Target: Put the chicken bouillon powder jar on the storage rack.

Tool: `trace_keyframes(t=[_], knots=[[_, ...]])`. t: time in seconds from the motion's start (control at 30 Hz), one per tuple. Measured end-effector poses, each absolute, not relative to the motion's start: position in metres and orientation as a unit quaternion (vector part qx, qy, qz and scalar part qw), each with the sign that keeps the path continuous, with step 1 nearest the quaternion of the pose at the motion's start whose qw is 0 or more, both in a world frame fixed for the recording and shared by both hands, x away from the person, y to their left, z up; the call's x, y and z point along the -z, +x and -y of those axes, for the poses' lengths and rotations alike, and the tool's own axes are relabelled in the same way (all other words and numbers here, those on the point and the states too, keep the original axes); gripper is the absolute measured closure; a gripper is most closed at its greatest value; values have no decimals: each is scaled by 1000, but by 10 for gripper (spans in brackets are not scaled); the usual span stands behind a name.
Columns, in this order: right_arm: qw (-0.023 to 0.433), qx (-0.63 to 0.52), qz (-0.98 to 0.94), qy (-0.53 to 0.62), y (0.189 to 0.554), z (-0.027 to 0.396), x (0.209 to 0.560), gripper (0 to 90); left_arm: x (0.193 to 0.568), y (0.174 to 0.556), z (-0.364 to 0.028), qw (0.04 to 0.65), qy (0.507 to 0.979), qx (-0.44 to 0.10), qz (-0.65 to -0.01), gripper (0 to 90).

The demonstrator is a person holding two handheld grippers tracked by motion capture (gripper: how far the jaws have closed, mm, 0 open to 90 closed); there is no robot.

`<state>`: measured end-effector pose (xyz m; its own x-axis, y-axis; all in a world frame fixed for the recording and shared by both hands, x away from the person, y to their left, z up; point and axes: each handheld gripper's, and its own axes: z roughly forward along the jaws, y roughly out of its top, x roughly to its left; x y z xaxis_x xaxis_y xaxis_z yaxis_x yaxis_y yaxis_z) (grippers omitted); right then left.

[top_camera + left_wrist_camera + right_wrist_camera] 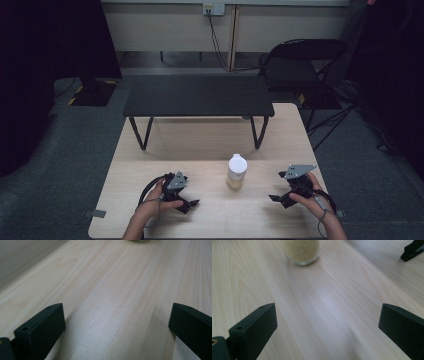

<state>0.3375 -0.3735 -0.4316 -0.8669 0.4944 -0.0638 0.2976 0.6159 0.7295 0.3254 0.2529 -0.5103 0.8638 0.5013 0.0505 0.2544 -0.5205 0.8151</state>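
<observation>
A clear jar [236, 171] with a white lid stands upright near the middle of the light wooden table [210, 145]; it holds pale yellow grains. Its base [302, 251] appears at the top of the right gripper view. My left gripper [192, 204] rests low over the table to the jar's left, jaws wide apart with bare wood between them [117, 312]. My right gripper [274, 198] sits to the jar's right, also open, with nothing between its jaws [327, 312]. Both point inward toward the jar.
A low black bench shelf [198, 95] stands across the table's far half. A black folding chair [302, 62] is behind the table at right. One black shelf foot [413, 250] shows in the right gripper view. Grey floor surrounds the table.
</observation>
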Motion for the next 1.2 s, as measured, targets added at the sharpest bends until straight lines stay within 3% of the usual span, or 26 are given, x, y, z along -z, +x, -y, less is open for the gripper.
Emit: trace_keyframes(t=[0.57, 1.2], knots=[[125, -391, -887, 213, 339, 373, 432, 9, 511, 322, -252, 438, 858, -144, -224, 0], [109, -424, -886, 153, 375, 321, 423, 8, 512, 322, -253, 439, 858, -145, -224, 0]])
